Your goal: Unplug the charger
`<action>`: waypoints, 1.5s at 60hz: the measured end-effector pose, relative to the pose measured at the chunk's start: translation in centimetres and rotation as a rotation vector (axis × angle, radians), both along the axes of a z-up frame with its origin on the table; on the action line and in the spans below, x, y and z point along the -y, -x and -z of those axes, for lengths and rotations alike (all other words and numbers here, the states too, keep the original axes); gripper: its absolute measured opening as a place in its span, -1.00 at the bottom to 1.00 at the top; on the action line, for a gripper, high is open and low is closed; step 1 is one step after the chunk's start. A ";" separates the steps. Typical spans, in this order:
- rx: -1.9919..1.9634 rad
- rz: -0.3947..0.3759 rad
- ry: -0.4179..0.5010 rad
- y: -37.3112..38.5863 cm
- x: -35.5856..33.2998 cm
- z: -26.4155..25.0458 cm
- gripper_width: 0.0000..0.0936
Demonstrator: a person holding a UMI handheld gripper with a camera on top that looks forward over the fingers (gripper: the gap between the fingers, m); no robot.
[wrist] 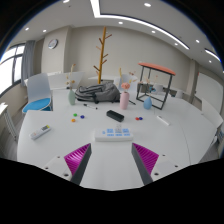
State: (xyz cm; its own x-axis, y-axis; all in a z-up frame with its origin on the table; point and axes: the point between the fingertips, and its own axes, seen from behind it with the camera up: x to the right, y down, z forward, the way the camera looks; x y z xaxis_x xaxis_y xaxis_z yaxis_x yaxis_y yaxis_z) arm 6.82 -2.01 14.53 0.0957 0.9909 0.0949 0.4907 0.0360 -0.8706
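Observation:
A white power strip (114, 132) lies flat on the white table (60, 150), just ahead of my fingers. A small black block (115, 116), possibly the charger, sits just beyond the strip; I cannot tell whether it is plugged in. My gripper (112, 160) is open and empty, low over the table. Its magenta pads (78, 158) stand wide apart on either side of bare tabletop, short of the strip.
Beyond the strip stand a pink bottle (124, 99), a blue cup (147, 102) and a grey bag (97, 92). A remote (41, 130) lies at the left and small coloured bits (75, 120) nearby. A blue chair (37, 95) stands at the left and a wooden coat rack (102, 50) behind.

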 end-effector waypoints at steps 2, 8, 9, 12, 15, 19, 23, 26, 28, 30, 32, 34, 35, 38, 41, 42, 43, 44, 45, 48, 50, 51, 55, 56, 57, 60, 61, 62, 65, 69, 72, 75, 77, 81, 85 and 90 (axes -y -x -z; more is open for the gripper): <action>-0.001 0.004 -0.001 0.4 -0.7 0.5 0.82; -0.010 0.008 0.003 2.4 -2.6 2.1 0.82; -0.011 0.009 0.005 2.7 -2.9 2.4 0.82; -0.012 0.008 0.012 3.9 -3.5 3.4 0.82; -0.017 0.005 0.017 5.2 -4.0 4.4 0.82; -0.025 -0.003 0.022 7.3 -4.6 5.7 0.82; -0.032 -0.034 0.032 9.7 -4.6 7.0 0.83; -0.042 -0.045 0.039 11.6 -4.7 7.7 0.82; -0.049 -0.050 0.041 12.9 -5.0 8.2 0.83; -0.051 -0.054 0.040 14.2 -5.3 8.9 0.83; -0.055 -0.057 0.040 15.4 -5.6 9.4 0.82; -0.061 -0.058 0.041 16.6 -5.8 10.0 0.82; -0.062 -0.058 0.041 17.2 -6.0 10.2 0.82; -0.061 -0.058 0.046 18.9 -6.3 11.0 0.82; -0.058 -0.060 0.056 20.6 -6.5 11.7 0.83; -0.057 -0.061 0.058 21.1 -6.5 11.9 0.83; -0.058 -0.064 0.060 21.7 -6.7 12.2 0.82; -0.056 -0.064 0.061 22.2 -6.7 12.4 0.83; -0.054 -0.064 0.062 22.6 -6.8 12.6 0.82; -0.051 -0.070 0.066 23.9 -6.8 13.0 0.82; -0.050 -0.077 0.070 24.7 -6.9 13.3 0.82; -0.051 -0.079 0.070 25.0 -7.0 13.3 0.82; -0.054 -0.088 0.071 26.2 -6.9 13.5 0.73; -0.054 -0.089 0.070 26.5 -7.0 13.5 0.70; -0.054 -0.089 0.070 26.7 -6.9 13.6 0.68; -0.048 -0.096 0.077 27.3 -6.7 13.9 0.60; -0.047 -0.094 0.078 27.4 -6.7 14.0 0.57; -0.046 -0.094 0.080 27.5 -6.7 14.1 0.54; -0.028 -0.115 0.090 27.6 -6.2 14.7 0.14; -0.033 -0.106 0.088 27.8 -6.6 14.4 -0.78; -0.035 -0.104 0.103 28.1 -6.8 13.9 -0.90; -0.098 -0.104 0.117 28.4 -7.5 11.1 -0.90; -0.148 -0.097 0.108 28.6 -8.2 8.6 -0.90; -0.219 -0.091 0.122 28.7 -9.7 4.0 -0.90; -0.208 -0.061 0.127 28.4 -12.6 1.7 -0.90; -0.167 -0.007 0.088 27.6 -17.6 1.4 -0.90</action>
State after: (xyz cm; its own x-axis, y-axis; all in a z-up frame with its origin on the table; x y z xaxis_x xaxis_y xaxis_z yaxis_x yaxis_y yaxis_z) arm -20.78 15.64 13.08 0.0956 0.9954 -0.0086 0.3387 -0.0406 -0.9400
